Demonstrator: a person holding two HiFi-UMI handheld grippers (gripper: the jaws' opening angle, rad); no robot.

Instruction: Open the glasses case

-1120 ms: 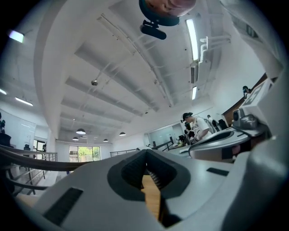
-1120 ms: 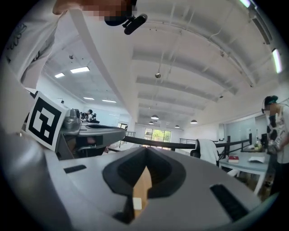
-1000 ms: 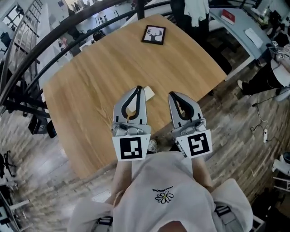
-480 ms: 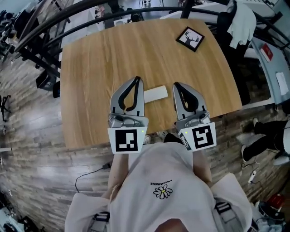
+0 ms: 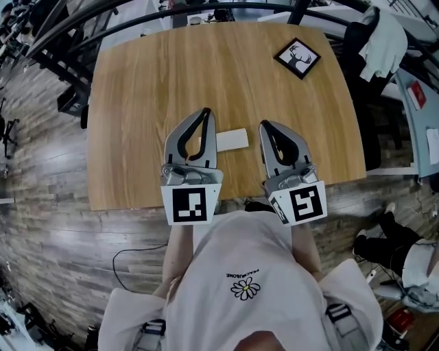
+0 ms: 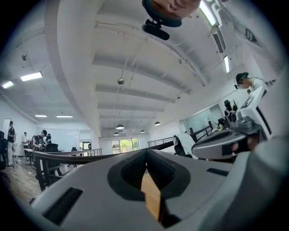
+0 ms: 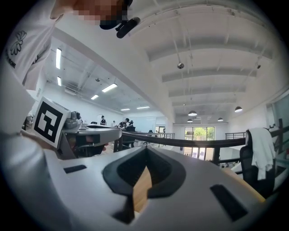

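A flat cream glasses case (image 5: 231, 139) lies on the wooden table (image 5: 171, 75), between my two grippers and partly behind the left one. My left gripper (image 5: 205, 112) hovers over the table's near part, jaws shut and empty. To its right my right gripper (image 5: 265, 126) is held level, also shut with nothing in it. In the left gripper view the left gripper (image 6: 146, 153) shows closed jaws with only a strip of table through the gap. The right gripper (image 7: 147, 151) in the right gripper view looks the same. The case does not appear in either gripper view.
A black-framed deer picture (image 5: 298, 57) lies at the table's far right corner. A dark railing (image 5: 82, 20) curves round the far side. A chair with a white garment (image 5: 374, 34) stands at the right. Wood-plank floor (image 5: 48, 226) surrounds the table, with a cable (image 5: 134, 257) on it.
The head view has swung round, so the table now sits squarely ahead. Both grippers turned with it and stayed shut. The case now lies between them.
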